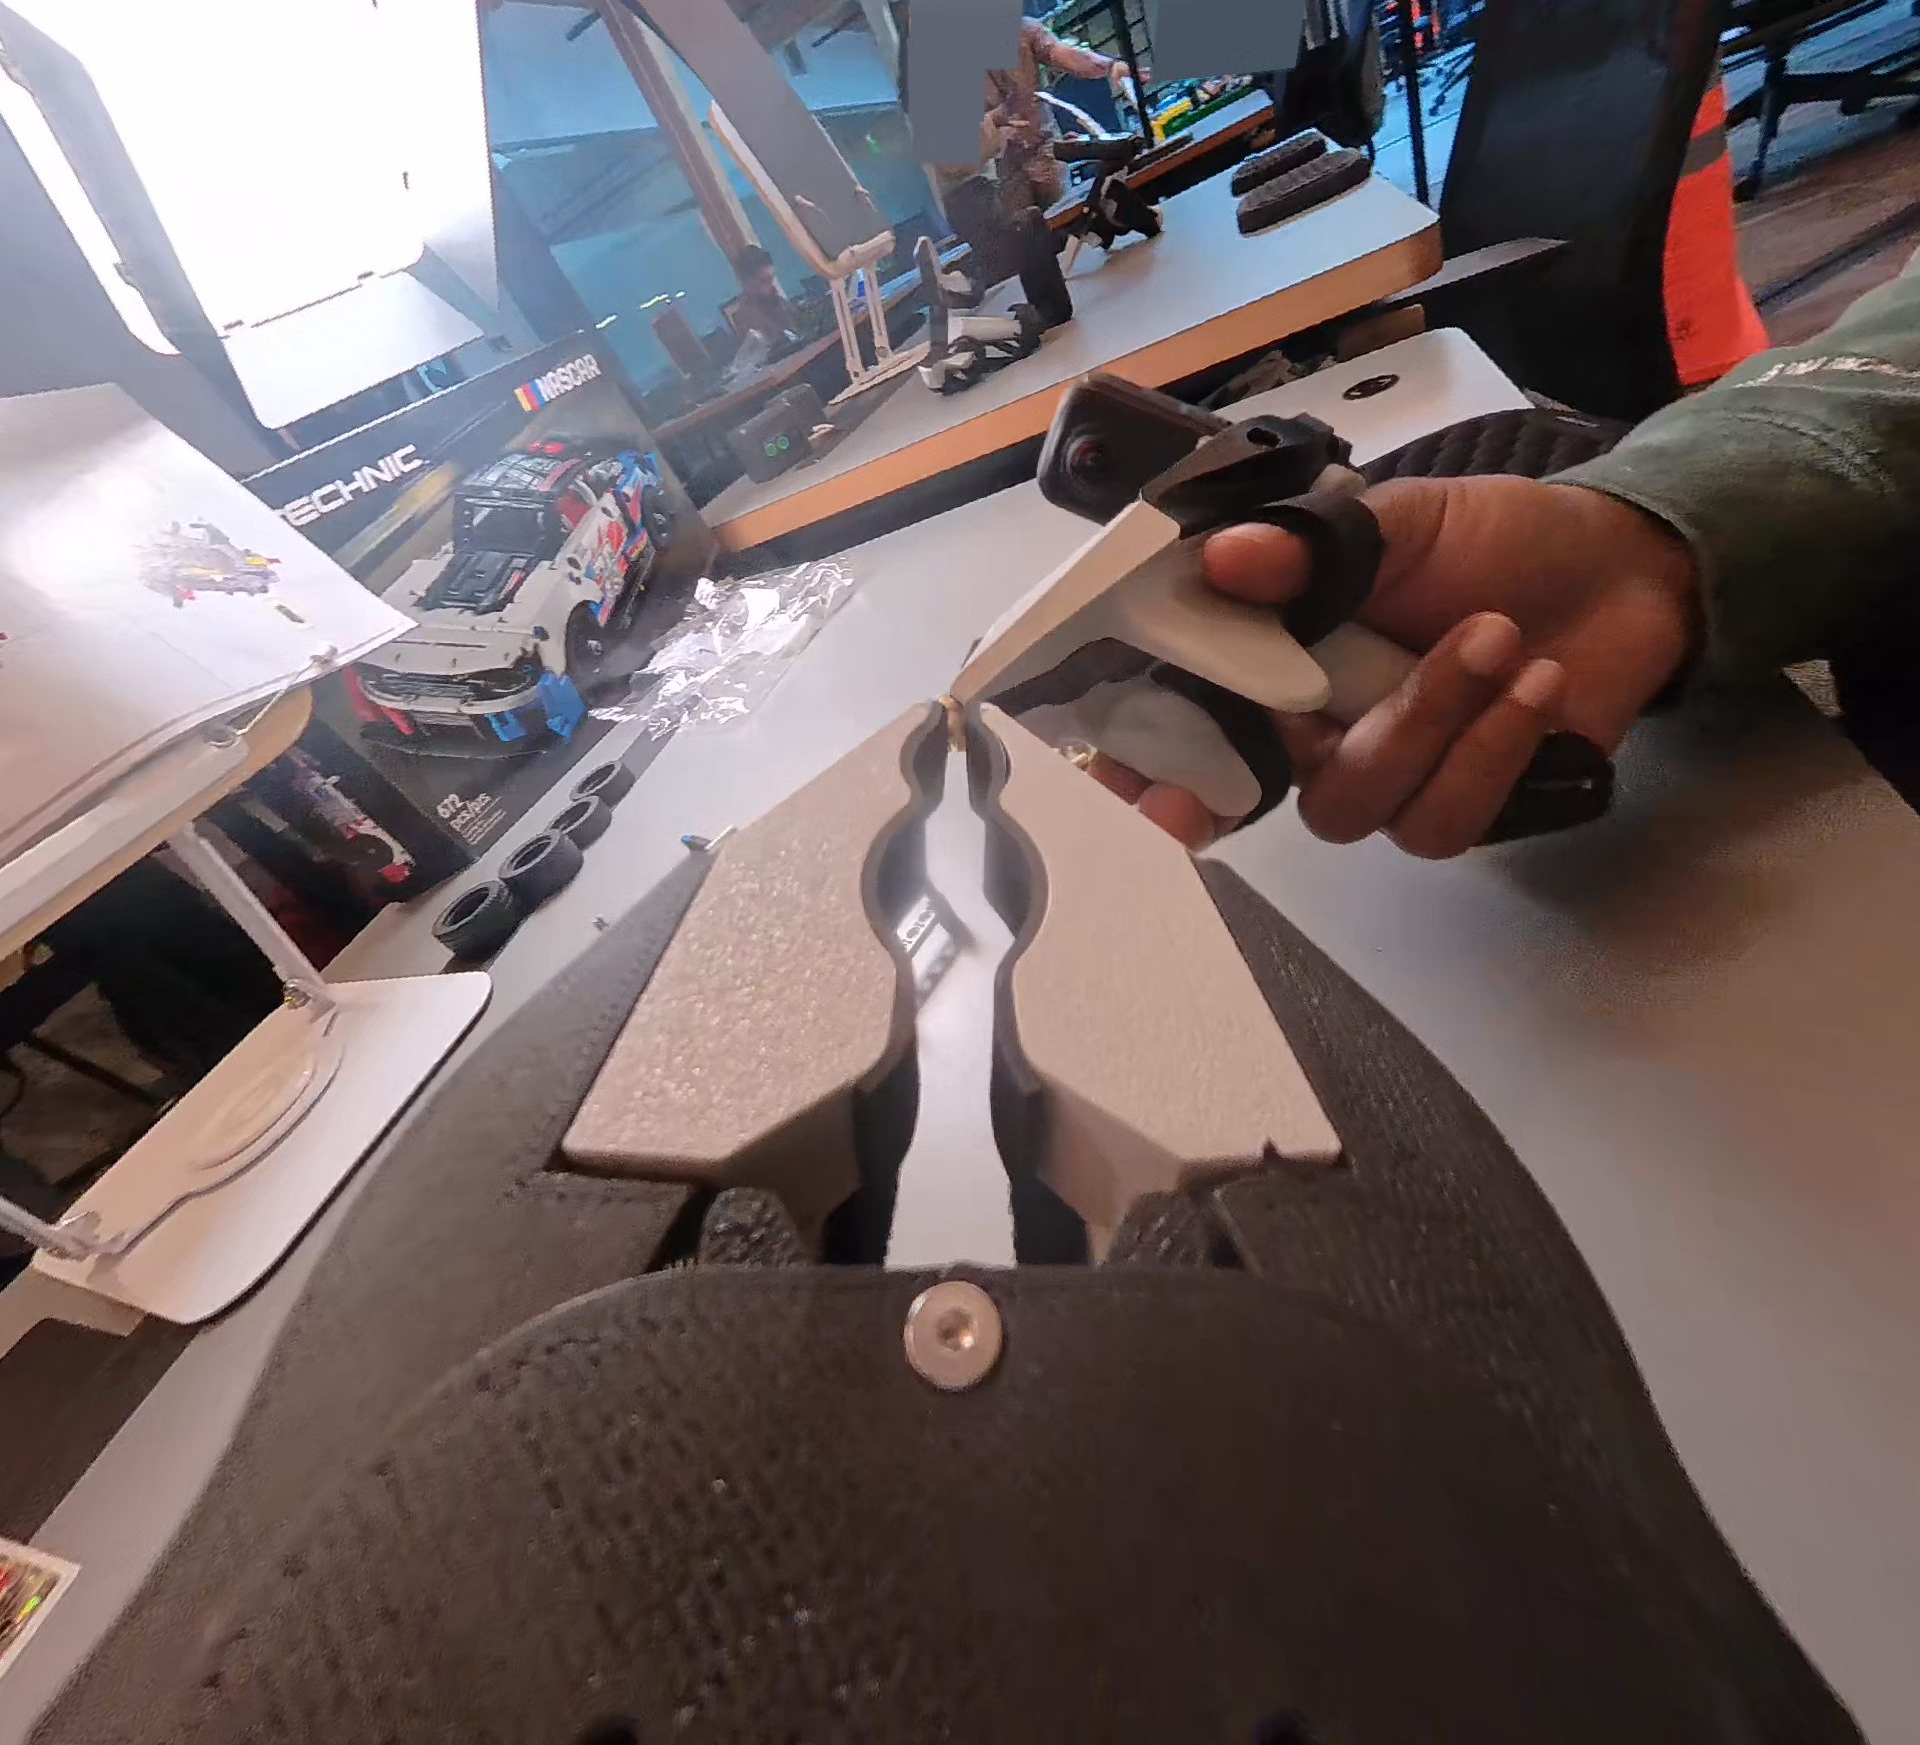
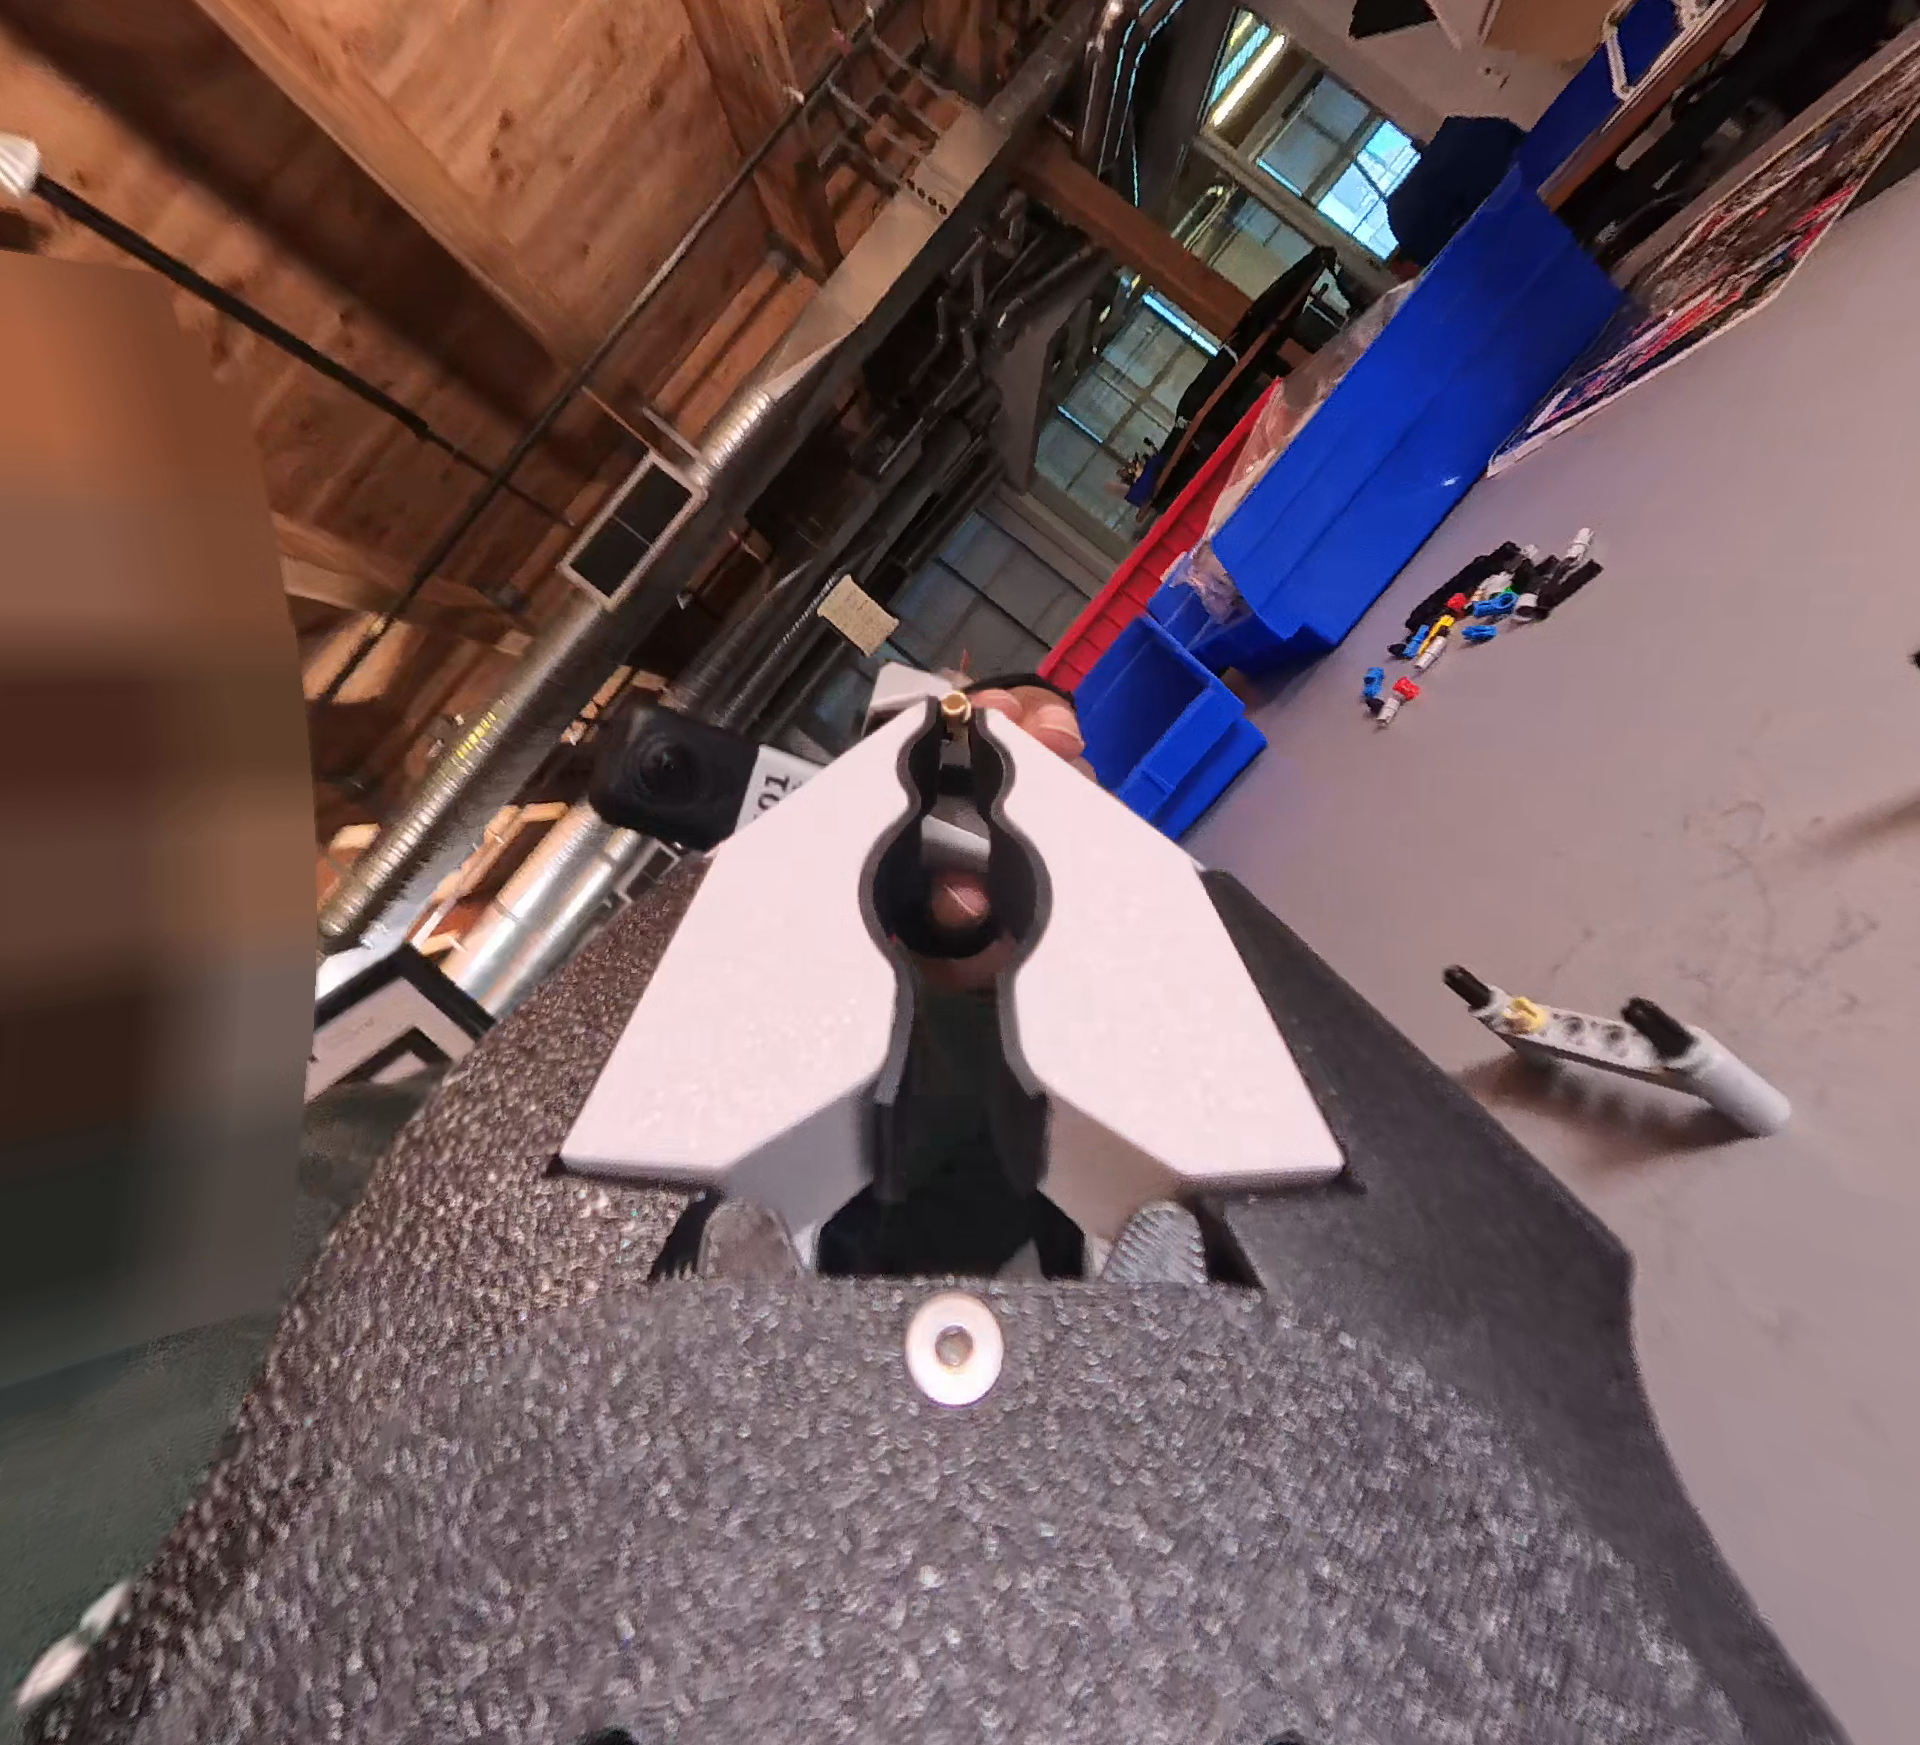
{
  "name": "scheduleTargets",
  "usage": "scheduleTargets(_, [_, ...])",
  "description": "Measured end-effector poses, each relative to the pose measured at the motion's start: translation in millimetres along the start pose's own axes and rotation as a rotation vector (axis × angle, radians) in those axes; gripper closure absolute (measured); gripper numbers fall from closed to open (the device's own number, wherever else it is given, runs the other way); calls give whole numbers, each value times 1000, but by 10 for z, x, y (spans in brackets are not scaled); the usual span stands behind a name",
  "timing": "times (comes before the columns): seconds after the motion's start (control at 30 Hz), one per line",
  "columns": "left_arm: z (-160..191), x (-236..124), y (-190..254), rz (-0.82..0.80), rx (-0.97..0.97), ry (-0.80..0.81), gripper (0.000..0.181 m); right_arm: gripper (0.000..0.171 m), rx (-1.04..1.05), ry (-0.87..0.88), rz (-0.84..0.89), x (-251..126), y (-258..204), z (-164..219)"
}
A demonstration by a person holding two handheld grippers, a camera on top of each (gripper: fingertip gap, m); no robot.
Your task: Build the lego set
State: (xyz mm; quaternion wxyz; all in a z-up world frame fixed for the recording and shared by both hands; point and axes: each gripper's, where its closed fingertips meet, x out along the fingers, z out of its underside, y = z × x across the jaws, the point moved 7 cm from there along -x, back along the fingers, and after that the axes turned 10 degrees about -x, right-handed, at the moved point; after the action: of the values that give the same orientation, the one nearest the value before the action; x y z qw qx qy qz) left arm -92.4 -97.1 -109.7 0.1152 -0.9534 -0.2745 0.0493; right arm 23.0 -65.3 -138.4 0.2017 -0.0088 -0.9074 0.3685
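In the left wrist view my left gripper [image 1: 954, 731] is shut, its tips pinching a small black beam [image 1: 925, 942] that shows through the gap between the fingers. A tan pin [image 1: 951, 708] sits right at the tips. My right gripper [image 1: 966, 693], held by a hand, comes in from the right and its tip meets that pin. In the right wrist view my right gripper [image 2: 954, 724] is shut on the tan pin [image 2: 954, 710], with the black part [image 2: 951, 755] just behind it. Both are held above the grey table [image 1: 1558, 1020].
The set's box [image 1: 499, 604], several black tyres [image 1: 530, 864], a plastic bag [image 1: 748, 635] and an instruction booklet on a stand [image 1: 156, 573] lie left. Blue bins [image 2: 1403, 448], loose small pieces [image 2: 1486, 604] and a grey sub-assembly with black pins [image 2: 1621, 1046] lie on the table. My two grippers' fingertips are within a few centimetres of each other.
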Motion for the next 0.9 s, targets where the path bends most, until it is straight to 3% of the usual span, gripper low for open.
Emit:
scheduleTargets(0.03, [3, 3, 6, 12, -1, -2, 181, 168, -29, -20, 4, -16, -8, -4])
scheduleTargets(0.53, [23, 14, 47, 24, 46, -3, 173, 169, -62, -38, -35, -64, -42, -23])
scheduleTargets(0.9, [42, 20, 58, 20, 84, -29, 178, 169, -99, -91, -23, -78, -43, -8])
